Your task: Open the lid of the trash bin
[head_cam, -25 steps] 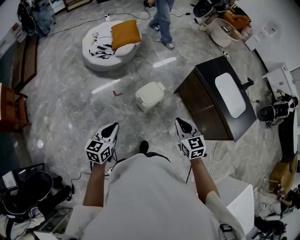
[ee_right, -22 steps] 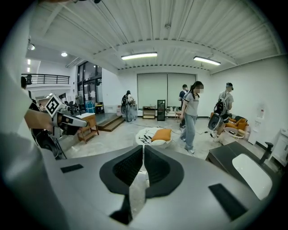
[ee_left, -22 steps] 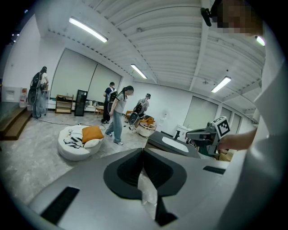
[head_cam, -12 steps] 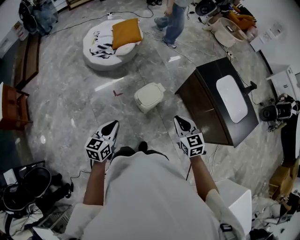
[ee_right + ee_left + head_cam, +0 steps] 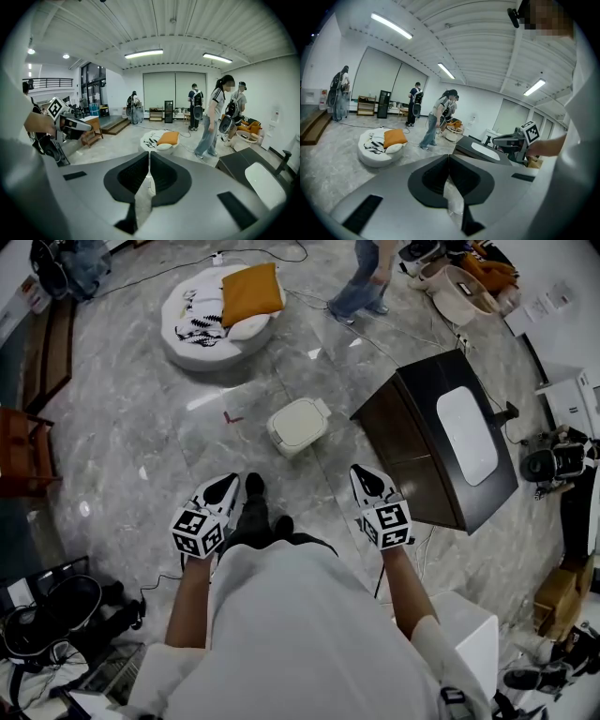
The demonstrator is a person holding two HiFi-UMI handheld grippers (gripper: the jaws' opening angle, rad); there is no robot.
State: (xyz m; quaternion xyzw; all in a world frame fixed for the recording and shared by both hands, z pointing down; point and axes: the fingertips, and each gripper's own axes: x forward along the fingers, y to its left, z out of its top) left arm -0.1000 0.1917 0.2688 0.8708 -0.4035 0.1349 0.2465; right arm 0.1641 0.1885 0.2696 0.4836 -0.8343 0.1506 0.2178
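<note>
the trash bin point(image 5: 287, 444) sits on the grey marble floor point(image 5: 122, 446) at 12 o'clock from the person, ahead of both grippers and roughly between them, its cream lid point(image 5: 299, 420) lying down flat. the left gripper point(image 5: 223, 487) is held low at about 11 o'clock of the person's body and the right gripper point(image 5: 366, 480) at about 1 o'clock, both pointing forward and well apart from the bin. in the left gripper view its jaws are pressed together at the tips with nothing between them; in the right gripper view its jaws are likewise closed to a thin slit and empty. from the bin, a dark cabinet point(image 5: 417, 413) with a white oval top stands at 3 o'clock, a round white cushion point(image 5: 192, 351) with an orange pillow point(image 5: 250, 292) at 11 o'clock, and a walking person point(image 5: 367, 277) at 1 o'clock
</note>
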